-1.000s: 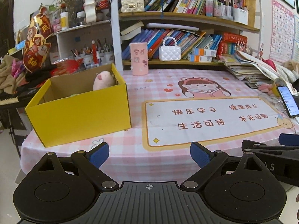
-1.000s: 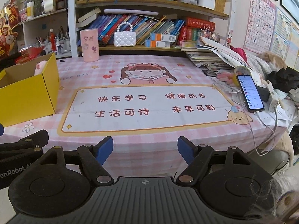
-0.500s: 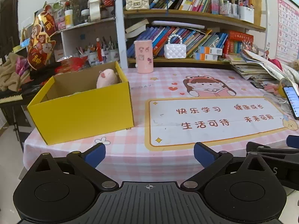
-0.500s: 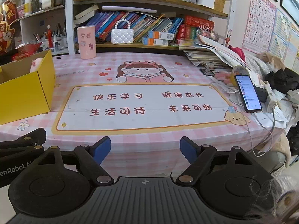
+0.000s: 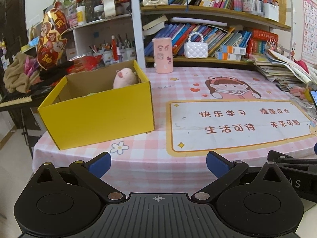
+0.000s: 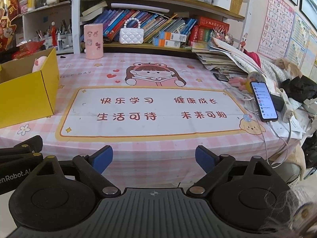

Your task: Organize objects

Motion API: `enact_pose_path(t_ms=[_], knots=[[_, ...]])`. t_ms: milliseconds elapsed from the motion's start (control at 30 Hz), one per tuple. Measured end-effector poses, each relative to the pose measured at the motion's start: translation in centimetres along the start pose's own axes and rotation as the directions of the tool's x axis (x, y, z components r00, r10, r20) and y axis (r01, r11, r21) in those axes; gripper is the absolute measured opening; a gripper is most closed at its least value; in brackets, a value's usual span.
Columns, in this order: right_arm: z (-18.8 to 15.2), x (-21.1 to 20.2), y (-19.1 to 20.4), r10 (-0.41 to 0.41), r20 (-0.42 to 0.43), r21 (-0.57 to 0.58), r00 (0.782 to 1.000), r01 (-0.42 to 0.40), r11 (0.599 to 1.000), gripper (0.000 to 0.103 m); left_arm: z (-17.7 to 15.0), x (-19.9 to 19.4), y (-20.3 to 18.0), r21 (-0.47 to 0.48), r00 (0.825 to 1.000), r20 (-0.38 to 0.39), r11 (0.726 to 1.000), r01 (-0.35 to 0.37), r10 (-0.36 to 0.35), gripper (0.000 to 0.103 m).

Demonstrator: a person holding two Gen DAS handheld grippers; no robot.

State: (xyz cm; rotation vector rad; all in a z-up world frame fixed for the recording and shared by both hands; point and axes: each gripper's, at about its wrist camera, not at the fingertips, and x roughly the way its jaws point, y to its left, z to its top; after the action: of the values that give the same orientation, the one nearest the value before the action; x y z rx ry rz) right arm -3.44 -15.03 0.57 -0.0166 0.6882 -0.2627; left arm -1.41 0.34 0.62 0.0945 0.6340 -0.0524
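Observation:
A yellow cardboard box [image 5: 99, 117] stands open on the left of the pink checked table; it also shows in the right wrist view [image 6: 25, 93]. A pink plush pig [image 5: 124, 78] sits inside it at the back right corner. My left gripper [image 5: 157, 163] is open and empty, off the table's front edge in front of the box. My right gripper [image 6: 153, 158] is open and empty, off the front edge at the middle. A pink cylinder cup [image 5: 162, 55] stands at the back of the table.
A white quilted handbag [image 6: 131, 34] sits on the low shelf. A phone [image 6: 263, 101] on a cable lies at the right edge beside a stack of papers [image 6: 221, 59]. Bookshelves stand behind the table. A white printed mat [image 6: 150, 111] covers the table's middle.
Both grippers have drifted slightly back and up from the table; the left view has turned a little left. Both stay open and empty.

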Motion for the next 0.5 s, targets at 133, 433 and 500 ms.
enact_pose_path(t_ms=[133, 433, 500], knots=[[0.2, 0.0, 0.5, -0.005, 0.006, -0.012, 1.0, 0.005, 1.0, 0.091, 0.0, 0.1, 0.4, -0.003, 1.0, 0.003, 1.0, -0.005, 0.005, 0.103], [0.3, 0.2, 1.1, -0.005, 0.006, -0.018, 1.0, 0.006, 1.0, 0.091, 0.1, 0.4, 1.0, -0.013, 1.0, -0.001, 1.0, -0.012, 0.012, 0.103], [0.3, 0.2, 1.3, -0.011, 0.007, -0.019, 1.0, 0.011, 1.0, 0.091, 0.1, 0.6, 1.0, -0.015, 1.0, -0.004, 1.0, -0.013, 0.013, 0.103]])
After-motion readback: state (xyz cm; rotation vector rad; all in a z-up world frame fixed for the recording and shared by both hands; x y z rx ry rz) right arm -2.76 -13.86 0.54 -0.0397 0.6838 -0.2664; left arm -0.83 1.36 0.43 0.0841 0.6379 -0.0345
